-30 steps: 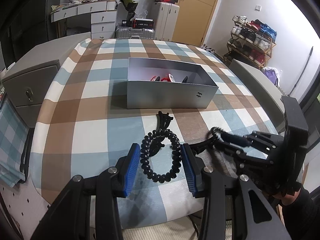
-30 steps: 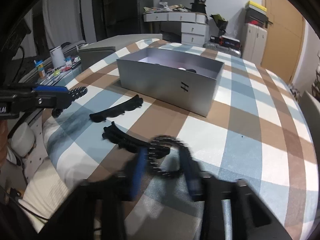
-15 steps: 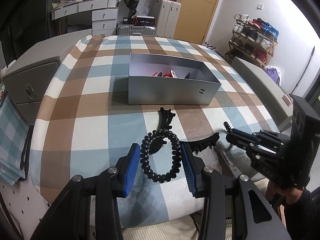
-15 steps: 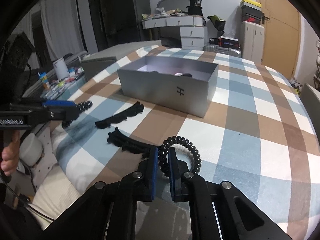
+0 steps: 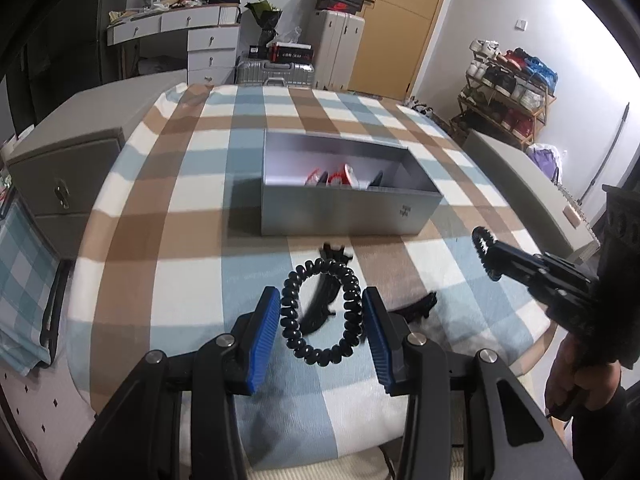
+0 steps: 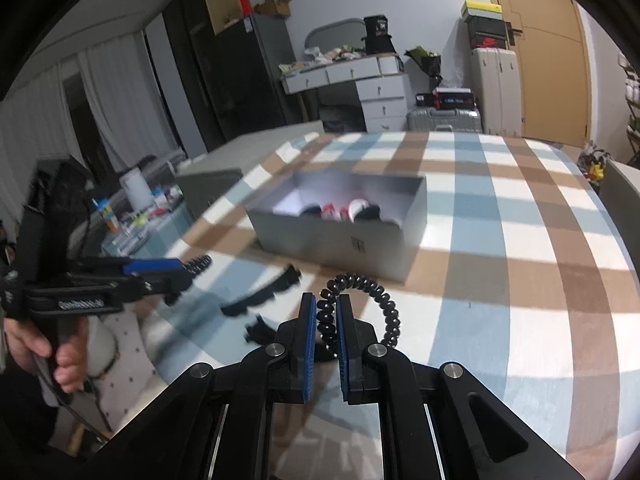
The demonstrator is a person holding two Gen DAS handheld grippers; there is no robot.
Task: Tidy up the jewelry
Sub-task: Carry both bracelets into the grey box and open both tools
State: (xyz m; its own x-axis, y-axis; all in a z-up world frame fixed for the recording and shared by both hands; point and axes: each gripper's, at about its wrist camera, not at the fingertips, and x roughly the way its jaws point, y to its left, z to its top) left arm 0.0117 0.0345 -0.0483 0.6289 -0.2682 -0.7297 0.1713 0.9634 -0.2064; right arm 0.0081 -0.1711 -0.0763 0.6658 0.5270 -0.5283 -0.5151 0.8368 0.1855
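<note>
Lowest in your left wrist view, your left gripper (image 5: 322, 322) holds its blue-padded fingers just wide enough to bracket a black coiled spiral band (image 5: 322, 316); the pads sit against its two sides, and the band appears lifted off the cloth, though whether it is firmly squeezed you cannot tell from here. A grip that loose could let the springy loop rotate or slip out on the way forward. In the bottom centre of the right wrist view, your right gripper (image 6: 325, 330) has its fingers drawn narrow onto one side of a second black spiral band (image 6: 360, 308), most of the loop hanging free to the right, so a quick swing could fling it loose. Just beyond, two black scalloped hair clips (image 6: 262, 294) lie on the blue, brown and white checked tablecloth (image 6: 500, 248) and could snag a low-carried coil. Farther back, mid-frame, stands the open grey rectangular box (image 5: 340, 210), already holding red-and-white and dark pieces (image 5: 336, 178). Its near wall is tall; approach too low and a band could catch on the rim and drop outside.
</note>
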